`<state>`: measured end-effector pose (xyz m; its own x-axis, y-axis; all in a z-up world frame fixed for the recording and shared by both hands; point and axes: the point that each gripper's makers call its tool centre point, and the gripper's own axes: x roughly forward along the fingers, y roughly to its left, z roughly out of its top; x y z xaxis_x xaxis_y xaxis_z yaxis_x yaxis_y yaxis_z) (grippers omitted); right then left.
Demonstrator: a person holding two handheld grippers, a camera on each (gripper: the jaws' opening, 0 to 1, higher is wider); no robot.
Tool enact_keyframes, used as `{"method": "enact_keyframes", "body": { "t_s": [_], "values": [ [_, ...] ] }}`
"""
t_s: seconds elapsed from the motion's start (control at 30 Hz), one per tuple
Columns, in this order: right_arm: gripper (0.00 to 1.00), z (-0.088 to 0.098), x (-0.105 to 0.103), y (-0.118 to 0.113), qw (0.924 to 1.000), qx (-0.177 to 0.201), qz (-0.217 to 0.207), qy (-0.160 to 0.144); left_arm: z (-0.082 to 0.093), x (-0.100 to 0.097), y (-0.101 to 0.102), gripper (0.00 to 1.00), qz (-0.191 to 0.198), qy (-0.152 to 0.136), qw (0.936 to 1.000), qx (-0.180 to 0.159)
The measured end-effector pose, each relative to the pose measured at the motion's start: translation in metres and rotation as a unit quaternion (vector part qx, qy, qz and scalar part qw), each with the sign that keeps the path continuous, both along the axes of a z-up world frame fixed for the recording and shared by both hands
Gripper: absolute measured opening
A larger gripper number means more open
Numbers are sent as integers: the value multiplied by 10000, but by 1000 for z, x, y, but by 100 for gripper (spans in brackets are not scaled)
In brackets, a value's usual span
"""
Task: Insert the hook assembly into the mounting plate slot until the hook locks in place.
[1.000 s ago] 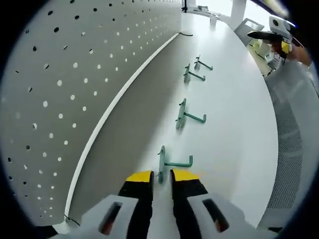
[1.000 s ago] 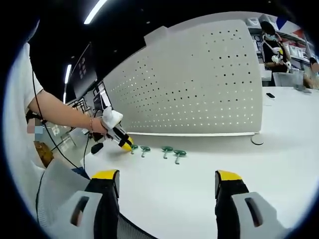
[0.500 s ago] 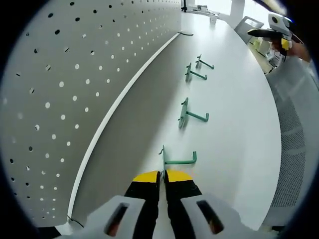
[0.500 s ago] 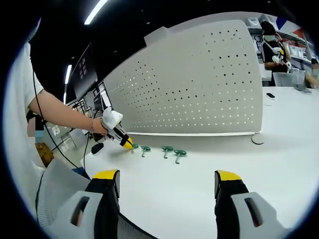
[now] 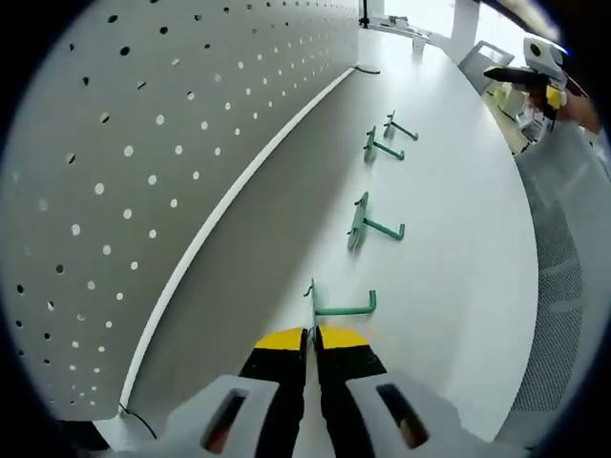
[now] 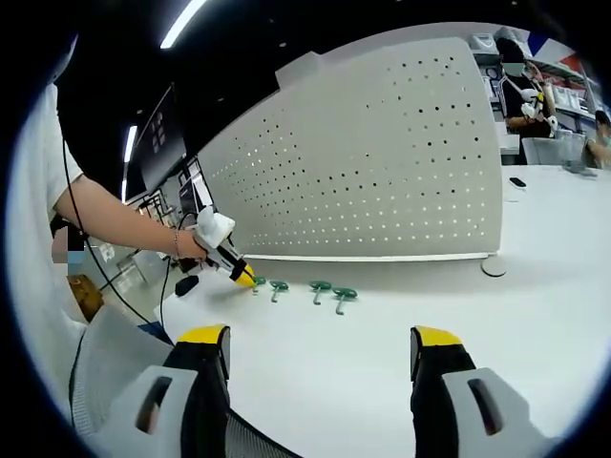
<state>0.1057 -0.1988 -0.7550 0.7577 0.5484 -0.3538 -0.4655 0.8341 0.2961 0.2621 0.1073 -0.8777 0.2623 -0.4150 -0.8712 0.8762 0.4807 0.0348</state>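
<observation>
Green hook (image 5: 341,307), thin L-bent rod w/ flat end plate, lying on white table (image 5: 458,248) nr pegboard (image 5: 143,143); pinched at plate by left gripper (image 5: 312,336); right gripper (image 6: 320,336) spread wide, holding nothing.

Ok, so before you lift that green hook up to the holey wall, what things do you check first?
1. Left gripper shut on the nearest hook: ok, jaws pinched together at its plate end.
2. Grip firm enough to lift: cannot tell.
3. Other three hooks lying apart on the table, out of the way: ok.
4. Pegboard within view beside the hooks: ok.
5. Right gripper open and well back from the hooks: ok.
6. All four hooks visible in the right gripper view: ok.
</observation>
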Motion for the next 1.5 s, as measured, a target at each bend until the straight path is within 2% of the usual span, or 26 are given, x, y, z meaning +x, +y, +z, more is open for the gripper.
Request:
{"method": "enact_keyframes", "body": {
  "t_s": [0.33,0.5,0.7,0.93,1.23,1.3,1.5],
  "values": [
    [74,1,1,-5,10000,16,-76,-21,10,2,-5,3,257,-164,9989,-361],
    [74,1,1,-3,10000,38,-83,-22,17,1,-9,3,269,-204,9985,-423],
    [74,1,1,-1,10000,10,-43,-42,26,1,-17,3,209,-387,9977,-520],
    [75,2,3,-1,10000,10,-13,-64,39,2,-24,3,187,-622,9956,-671],
    [75,7,5,3,9999,40,34,-136,53,1,-28,3,342,-801,9927,-839],
    [75,8,6,4,9998,53,42,-161,57,-4,-33,3,368,-760,9918,-957],
    [75,13,7,5,9997,48,75,-226,68,-8,-36,3,454,-944,9879,-1142]
  ]
}}
